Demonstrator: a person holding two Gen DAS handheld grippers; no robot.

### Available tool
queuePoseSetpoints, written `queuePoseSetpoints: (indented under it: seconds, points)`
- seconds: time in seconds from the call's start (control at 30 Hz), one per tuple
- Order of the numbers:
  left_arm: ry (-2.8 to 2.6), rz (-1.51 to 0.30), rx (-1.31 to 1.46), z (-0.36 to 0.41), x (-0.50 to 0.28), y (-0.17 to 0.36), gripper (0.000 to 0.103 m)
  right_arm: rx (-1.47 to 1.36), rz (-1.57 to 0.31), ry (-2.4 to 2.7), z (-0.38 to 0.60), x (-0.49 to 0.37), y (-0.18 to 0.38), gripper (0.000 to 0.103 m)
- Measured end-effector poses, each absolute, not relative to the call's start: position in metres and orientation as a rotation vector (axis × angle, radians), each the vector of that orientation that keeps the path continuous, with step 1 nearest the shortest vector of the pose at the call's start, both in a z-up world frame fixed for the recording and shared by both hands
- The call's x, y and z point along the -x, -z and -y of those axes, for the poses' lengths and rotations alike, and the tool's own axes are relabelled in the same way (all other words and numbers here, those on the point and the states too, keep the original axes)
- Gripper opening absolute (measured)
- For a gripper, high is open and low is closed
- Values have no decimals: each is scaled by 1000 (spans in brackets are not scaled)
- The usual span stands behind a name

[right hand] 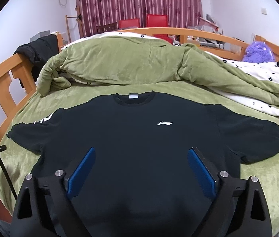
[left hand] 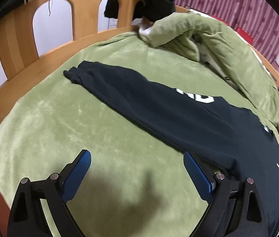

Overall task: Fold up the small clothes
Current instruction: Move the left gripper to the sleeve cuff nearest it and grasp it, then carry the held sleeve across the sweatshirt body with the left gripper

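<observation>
Black short-sleeved cotton T-shirt (right hand: 131,138) with white chest logo lies spread flat, front up, on the green plush blanket (left hand: 64,130) of the wooden-framed bed (left hand: 15,45); left claw (left hand: 137,158) wide open over bare blanket beside its sleeve, right claw (right hand: 141,156) wide open above its lower front, both empty.
</observation>
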State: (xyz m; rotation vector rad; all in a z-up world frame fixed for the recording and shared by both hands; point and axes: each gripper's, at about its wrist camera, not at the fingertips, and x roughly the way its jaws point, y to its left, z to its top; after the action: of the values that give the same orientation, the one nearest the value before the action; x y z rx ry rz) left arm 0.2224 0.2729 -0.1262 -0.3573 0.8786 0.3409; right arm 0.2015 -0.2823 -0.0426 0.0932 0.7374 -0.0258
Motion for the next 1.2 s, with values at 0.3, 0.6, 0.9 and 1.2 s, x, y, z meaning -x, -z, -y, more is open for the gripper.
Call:
queuePoseSetpoints:
  seconds: [0.3, 0.6, 0.9, 1.2]
  points:
    - [-424, -867, 381, -311, -283, 165, 86, -62, -761, 37, 280, -254, 73, 85]
    - [-499, -864, 357, -334, -325, 197, 79, -78, -817, 109, 296, -255, 127, 83]
    - [-525, -856, 275, -333, -343, 185, 9, -86, -827, 120, 305, -253, 130, 83]
    - [-414, -737, 165, -265, -349, 80, 7, -148, -735, 103, 321, -234, 96, 83]
